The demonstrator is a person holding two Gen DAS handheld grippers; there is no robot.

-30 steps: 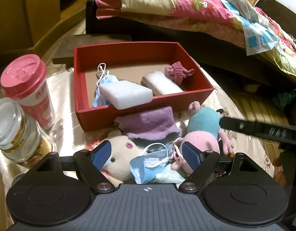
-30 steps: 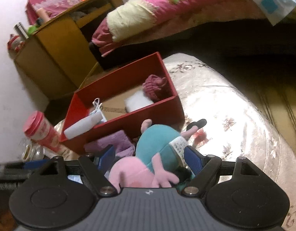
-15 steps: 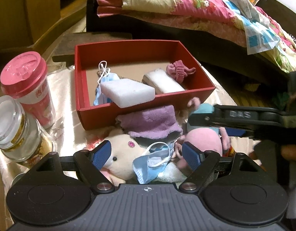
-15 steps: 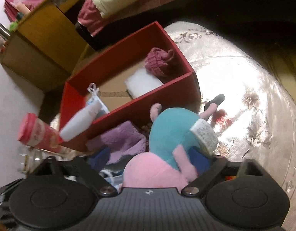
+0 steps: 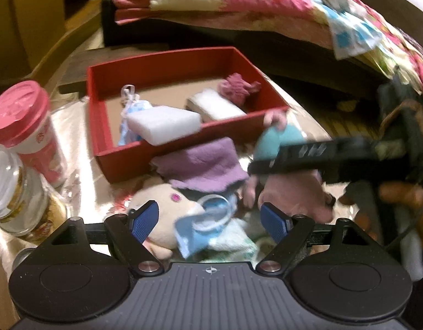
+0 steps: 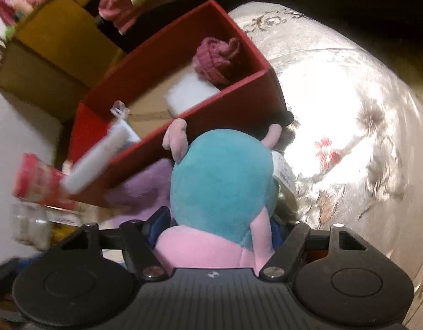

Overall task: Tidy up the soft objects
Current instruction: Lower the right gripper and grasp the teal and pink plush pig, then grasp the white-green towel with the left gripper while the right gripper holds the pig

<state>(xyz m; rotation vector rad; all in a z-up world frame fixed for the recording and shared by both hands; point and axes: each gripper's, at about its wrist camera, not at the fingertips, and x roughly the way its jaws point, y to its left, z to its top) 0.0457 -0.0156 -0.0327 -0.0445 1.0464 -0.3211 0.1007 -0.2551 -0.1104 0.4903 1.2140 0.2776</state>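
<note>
The pig plush (image 6: 222, 181), teal-bodied and pink-headed, sits between your right gripper (image 6: 219, 233) fingers, jaws closing around it, just in front of the red box (image 6: 233, 93). Its white tag (image 6: 284, 173) is too blurred to read. Your left gripper (image 5: 210, 220) hangs spread apart over the cream plush (image 5: 161, 206) and blue mask (image 5: 197, 225).

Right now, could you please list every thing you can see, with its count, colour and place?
box: one, red, middle of table
sponges: two, white, in box
face mask: one, blue, in box, under a sponge
knit item: one, dark pink, box's far corner
cloth: one, purple, before box
plush toy: one, teal and pink, between right tongs
plush toy: one, cream, under cloth
face mask: one, blue, on cream toy
cup: one, pink lid, left
jar: one, clear glass, left
left tongs: open
right tongs: closing on plush
</note>
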